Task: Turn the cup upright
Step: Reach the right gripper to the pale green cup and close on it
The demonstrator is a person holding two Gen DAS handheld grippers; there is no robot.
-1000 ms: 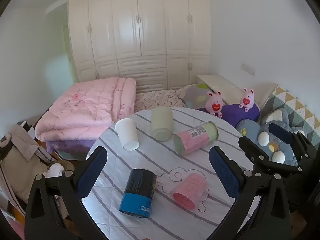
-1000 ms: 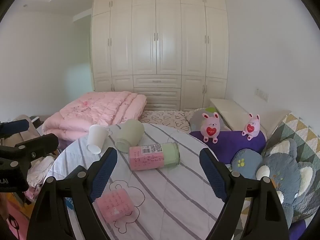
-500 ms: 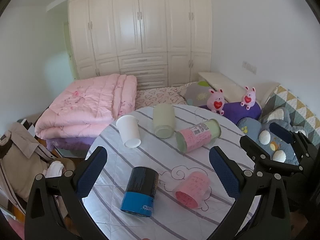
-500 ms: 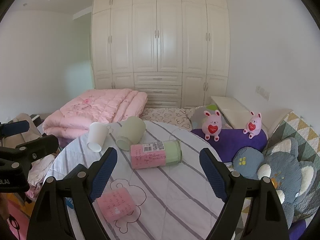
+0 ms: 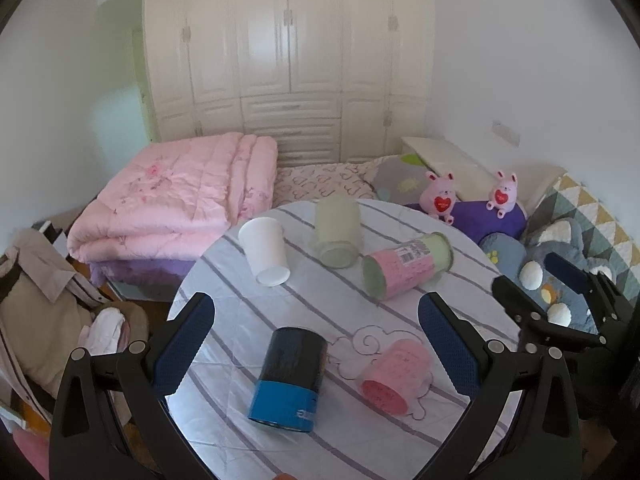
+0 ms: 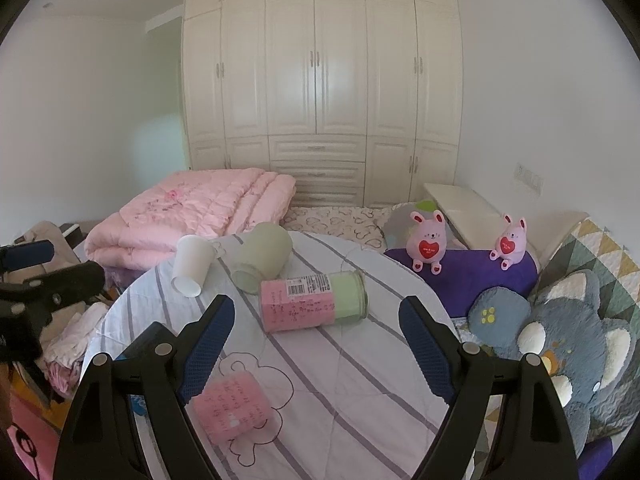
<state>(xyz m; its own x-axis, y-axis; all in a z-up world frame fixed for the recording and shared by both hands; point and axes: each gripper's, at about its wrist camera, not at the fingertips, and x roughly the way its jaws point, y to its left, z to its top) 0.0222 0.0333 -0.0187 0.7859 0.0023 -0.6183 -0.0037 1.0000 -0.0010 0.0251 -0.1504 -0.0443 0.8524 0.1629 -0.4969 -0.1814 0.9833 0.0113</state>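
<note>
Several cups lie on their sides on a round striped table (image 5: 224, 288). A black and blue cup (image 5: 288, 380) and a small pink cup (image 5: 394, 378) lie nearest. A white cup (image 5: 266, 254), a pale green cup (image 5: 336, 230) and a pink and green cup (image 5: 408, 270) lie farther back. My left gripper (image 5: 316, 336) is open and empty above the near cups. My right gripper (image 6: 316, 340) is open and empty, with the pink and green cup (image 6: 314, 302) just beyond its fingertips and the small pink cup (image 6: 232, 406) by its left finger.
A folded pink quilt (image 5: 176, 204) lies on the bed behind the table. Two pink plush rabbits (image 6: 428, 242) sit on a purple cushion at right, beside a grey plush cushion (image 6: 568, 344). Clothes (image 5: 36, 300) are piled at left. A white wardrobe (image 6: 320, 80) fills the back wall.
Both views have tilted up slightly, so the cups sit a little lower in the frames. Both grippers stay open. No cup has moved.
</note>
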